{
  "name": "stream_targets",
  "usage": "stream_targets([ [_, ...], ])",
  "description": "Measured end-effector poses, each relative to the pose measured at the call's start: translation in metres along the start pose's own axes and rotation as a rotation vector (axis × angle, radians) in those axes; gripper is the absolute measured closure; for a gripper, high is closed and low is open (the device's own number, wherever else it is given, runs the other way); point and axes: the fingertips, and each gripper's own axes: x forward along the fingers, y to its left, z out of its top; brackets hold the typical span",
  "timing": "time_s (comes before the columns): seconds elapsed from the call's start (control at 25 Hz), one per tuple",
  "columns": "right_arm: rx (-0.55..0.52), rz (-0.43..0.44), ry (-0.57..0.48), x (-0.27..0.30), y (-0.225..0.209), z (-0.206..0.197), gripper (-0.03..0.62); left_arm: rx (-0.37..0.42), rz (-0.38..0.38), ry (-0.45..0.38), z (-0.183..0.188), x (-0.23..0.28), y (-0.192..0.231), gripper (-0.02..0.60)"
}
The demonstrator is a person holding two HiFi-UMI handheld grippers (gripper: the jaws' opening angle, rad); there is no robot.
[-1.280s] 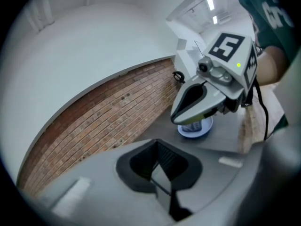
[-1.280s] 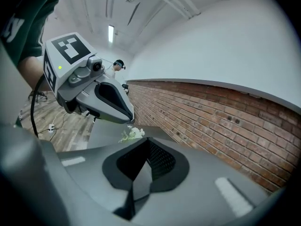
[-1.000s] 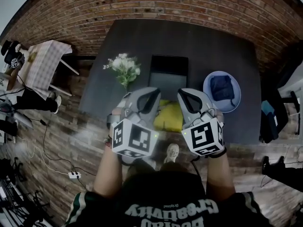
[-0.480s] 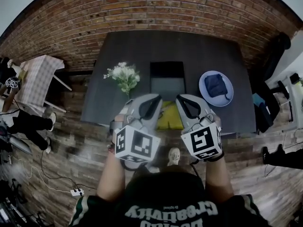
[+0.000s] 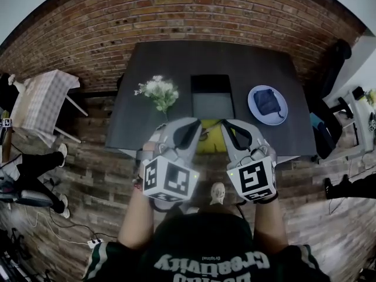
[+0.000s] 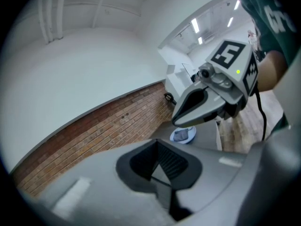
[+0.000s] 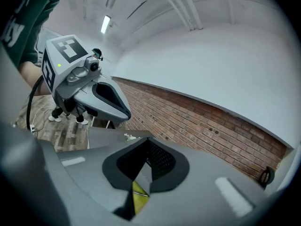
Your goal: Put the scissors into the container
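Observation:
A black rectangular container (image 5: 211,96) lies on the dark table (image 5: 176,57), mid-width. A yellow cloth (image 5: 210,144) sits at the table's near edge. A small dark loop (image 5: 203,135) on it may be the scissors, too small to tell. My left gripper (image 5: 192,124) and right gripper (image 5: 227,124) hang side by side over that near edge, either side of the cloth. Both are shut with nothing in them. In the left gripper view its jaws (image 6: 161,167) meet. In the right gripper view my right gripper (image 7: 141,174) shows a sliver of yellow beneath.
White flowers (image 5: 157,90) stand left of the container. A blue plate (image 5: 268,104) holding a dark bundle lies to its right. A brick wall (image 5: 188,10) runs behind the table. A checked-cloth side table (image 5: 38,101) stands at the left, and people's legs show at both edges.
Both grippers have moved forward and a little up together, nearer the table's near edge. The head view has swung, so the table sits more centred. Jaws stay shut.

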Motion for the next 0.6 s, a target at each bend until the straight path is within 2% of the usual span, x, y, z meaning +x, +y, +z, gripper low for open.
stream_targets([
  [0.6,0.014,-0.090,-0.011,-0.060,0.048,0.011,0.588,0.056,-0.045,-0.040,0.004,-0.057,-0.040,0.580],
])
